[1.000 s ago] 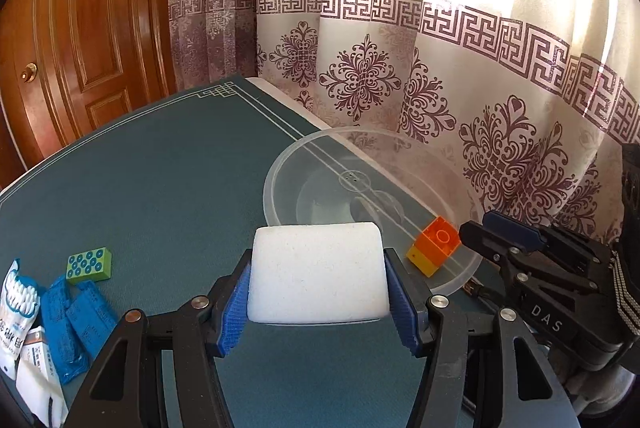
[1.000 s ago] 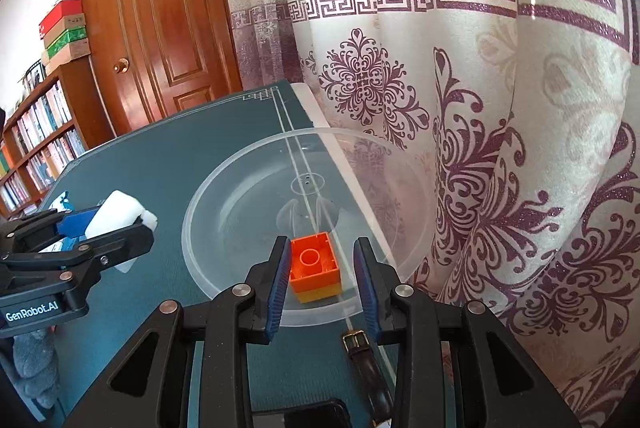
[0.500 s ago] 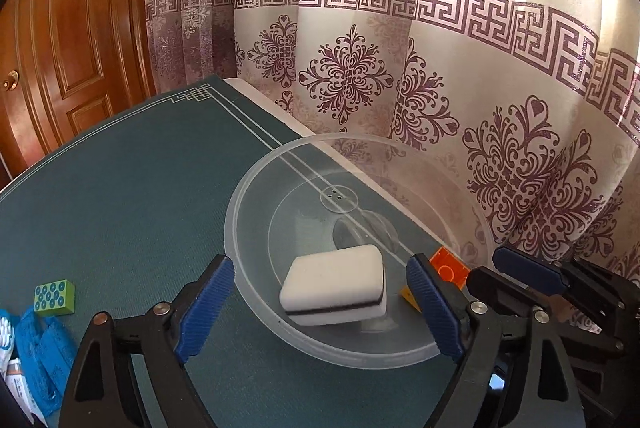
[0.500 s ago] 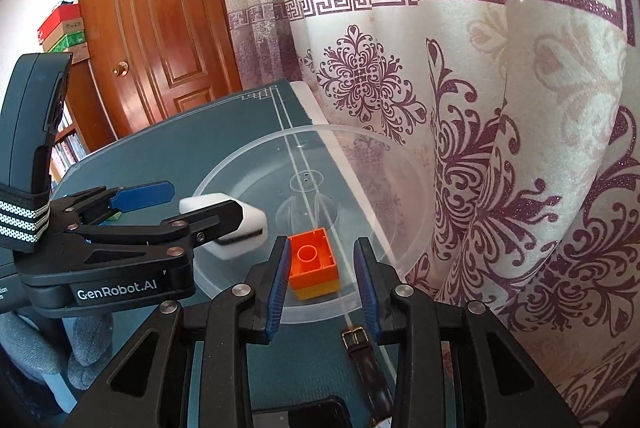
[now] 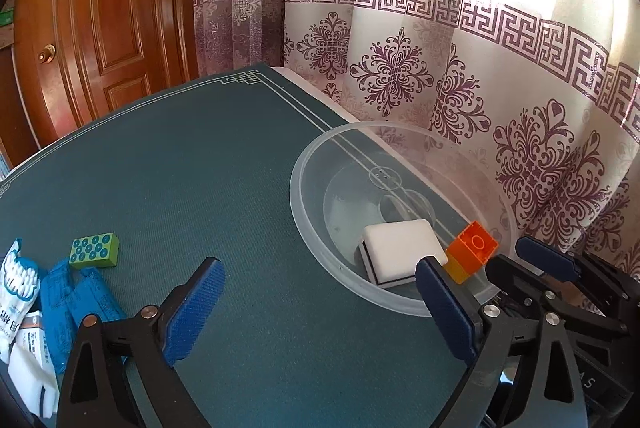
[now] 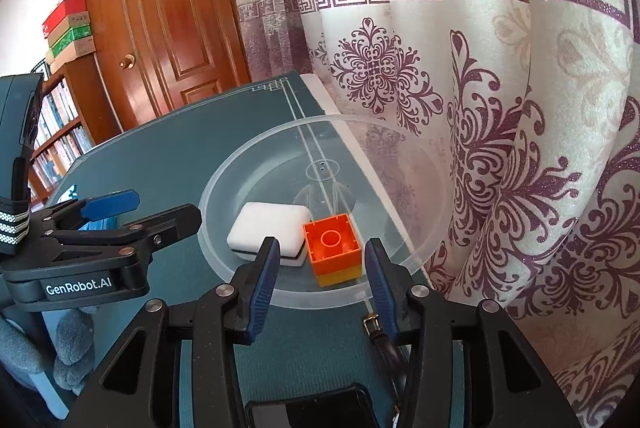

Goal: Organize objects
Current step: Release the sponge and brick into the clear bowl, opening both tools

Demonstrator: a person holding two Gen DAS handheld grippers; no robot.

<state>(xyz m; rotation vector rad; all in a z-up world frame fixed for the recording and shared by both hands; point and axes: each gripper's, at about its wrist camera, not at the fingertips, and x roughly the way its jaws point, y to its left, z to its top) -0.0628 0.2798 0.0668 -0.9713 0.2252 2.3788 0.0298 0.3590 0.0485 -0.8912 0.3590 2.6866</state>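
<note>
Desk (image 5: 168, 187) centre lies open; bowl (image 5: 308, 228) and curtain (image 5: 520, 115) block the far right edge.

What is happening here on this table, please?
A person holds a gripper in each hand and is tidying small things into a clear bowl. The white sponge and the orange block lie in the bowl. The left gripper is wide open and empty. The jaws of the right gripper have just been opening around the block. A green block and some packets wait on the table.
</note>
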